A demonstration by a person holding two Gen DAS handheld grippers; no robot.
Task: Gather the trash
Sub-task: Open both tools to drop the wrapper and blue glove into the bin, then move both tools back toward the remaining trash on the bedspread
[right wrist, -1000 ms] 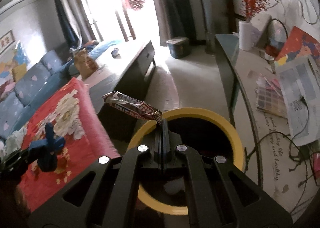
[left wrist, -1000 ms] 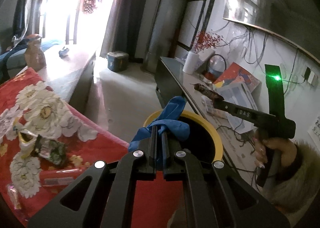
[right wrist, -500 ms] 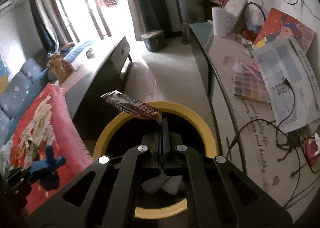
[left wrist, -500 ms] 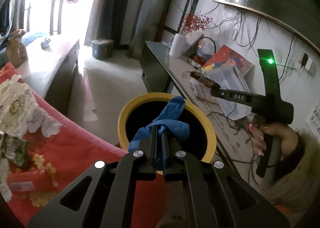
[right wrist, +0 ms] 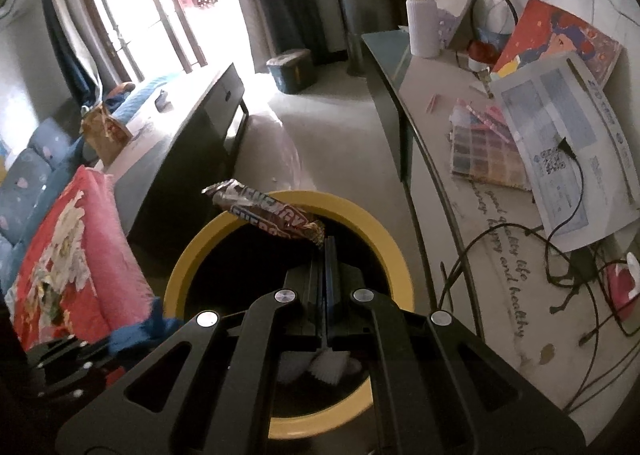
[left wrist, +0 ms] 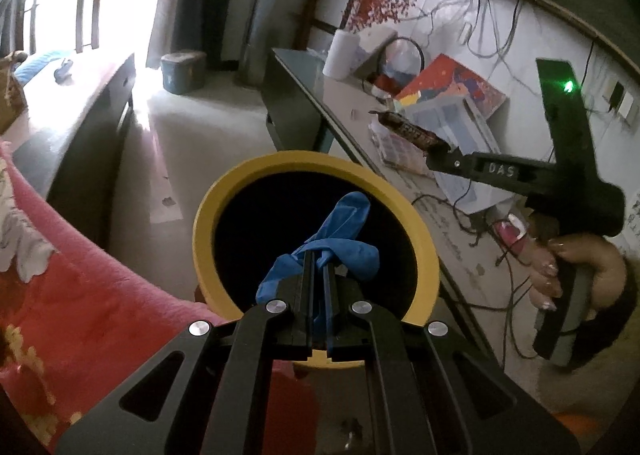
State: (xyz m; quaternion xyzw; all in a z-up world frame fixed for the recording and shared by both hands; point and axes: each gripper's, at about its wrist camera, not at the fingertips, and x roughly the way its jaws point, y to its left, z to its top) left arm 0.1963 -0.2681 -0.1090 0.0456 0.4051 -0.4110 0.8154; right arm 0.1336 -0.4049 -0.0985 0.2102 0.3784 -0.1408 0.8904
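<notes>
left gripper (left wrist: 317, 259) was pinching a blue glove (left wrist: 340, 239) right over the dark mouth of the yellow bin (left wrist: 208, 231), jaws pressed on the rubber. only the left view caught the right hand (left wrist: 576, 275) wrapped round its handle, off to the side above the desk (left wrist: 472, 255). right gripper (right wrist: 325, 245) was clamped on a candy wrapper (right wrist: 268, 213), which stuck out leftward over the bin's far rim. only the right view showed white paper (right wrist: 320, 367) down inside the bin, and the red blanket (right wrist: 72, 255) beside it
</notes>
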